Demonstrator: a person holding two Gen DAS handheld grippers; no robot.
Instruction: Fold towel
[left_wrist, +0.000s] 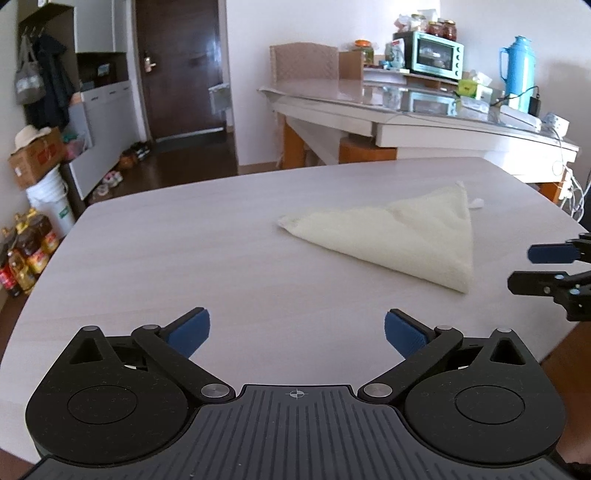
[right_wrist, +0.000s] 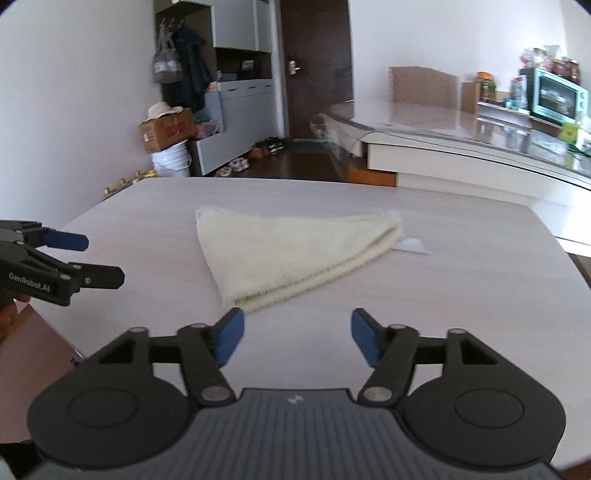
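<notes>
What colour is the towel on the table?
Pale cream, plain with no pattern. The towel shows best in the right wrist view.

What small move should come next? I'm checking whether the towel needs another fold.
Probably one more fold: bring the right gripper forward to pinch the towel's near corner. The towel lies as a triangle on the table, with nothing holding it. Both grippers are open and empty, the left gripper farther off to the side, and the right one's fingers sit just short of that corner.
</notes>
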